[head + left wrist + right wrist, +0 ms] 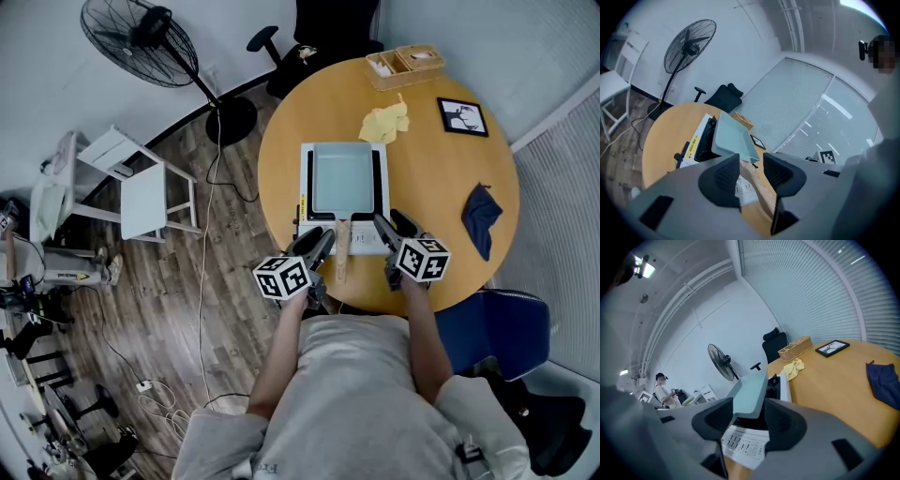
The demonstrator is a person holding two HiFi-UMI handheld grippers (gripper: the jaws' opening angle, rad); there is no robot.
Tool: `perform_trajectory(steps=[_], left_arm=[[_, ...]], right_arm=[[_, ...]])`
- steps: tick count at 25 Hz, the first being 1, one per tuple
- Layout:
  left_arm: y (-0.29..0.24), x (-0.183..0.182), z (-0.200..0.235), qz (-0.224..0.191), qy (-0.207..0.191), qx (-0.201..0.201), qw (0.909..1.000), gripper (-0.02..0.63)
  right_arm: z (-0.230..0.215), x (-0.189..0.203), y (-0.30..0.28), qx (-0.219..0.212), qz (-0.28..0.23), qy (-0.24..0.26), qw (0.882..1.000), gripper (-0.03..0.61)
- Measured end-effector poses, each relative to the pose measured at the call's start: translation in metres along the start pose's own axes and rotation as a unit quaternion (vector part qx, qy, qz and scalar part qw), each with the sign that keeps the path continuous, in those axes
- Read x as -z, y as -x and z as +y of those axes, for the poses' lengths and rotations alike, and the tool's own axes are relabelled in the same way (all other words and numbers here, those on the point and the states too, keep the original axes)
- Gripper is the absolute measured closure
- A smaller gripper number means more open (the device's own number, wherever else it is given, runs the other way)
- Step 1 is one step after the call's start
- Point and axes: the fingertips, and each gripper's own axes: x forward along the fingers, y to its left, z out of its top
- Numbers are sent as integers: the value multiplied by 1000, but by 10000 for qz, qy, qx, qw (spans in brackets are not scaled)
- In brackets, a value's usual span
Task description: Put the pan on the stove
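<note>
- The pale teal pan [342,176] sits on the stove [304,187] at the centre of the round desk [281,159].
- Its wooden handle [343,253] points down the frame, between the left hand-held gripper [322,242] and the right hand-held gripper [386,225].
- Both have their jaws apart and grip nothing.
- Only the right gripper view shows a distant person [662,389], at mid-left.
- Counted: one pan, one stove, one yellow cloth [385,122], one dark blue cloth [480,217].

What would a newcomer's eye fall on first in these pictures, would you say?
The pale green square pan sits on the white stove in the middle of the round wooden table. Nearer the person, the left gripper and right gripper hang open either side of its wooden handle. A black fan stands on the floor.
</note>
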Motion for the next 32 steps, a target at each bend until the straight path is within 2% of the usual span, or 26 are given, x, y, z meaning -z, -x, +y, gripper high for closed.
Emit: perform_trajectory(steps=[5,9,11,18,24,27,32], left_arm=[[6,-5,5,-74,-519,-426,9977,440],[8,-10,5,-42,-885,-609,9942,443],[10,-11,7,-59,-952,-689,9931,453],[13,-11,13,-166,-965,-806,9919,537],[16,-12,16,-159,-1090,-949,9894,583],[16,-12,16,-157,-1214,-1004,9874,586],[13,-11,12,-67,-1501,-967,9839,586]], right_arm=[[-3,3,1,84,12,21,10000,365],[-2,4,2,110,18,43,9999,370],[-2,5,1,88,11,24,10000,374],[-7,7,2,97,-13,3,10000,459],[-10,7,2,199,-26,1,9998,520],[-9,7,2,156,8,72,9999,546],[-4,7,-1,21,103,350,9993,555]])
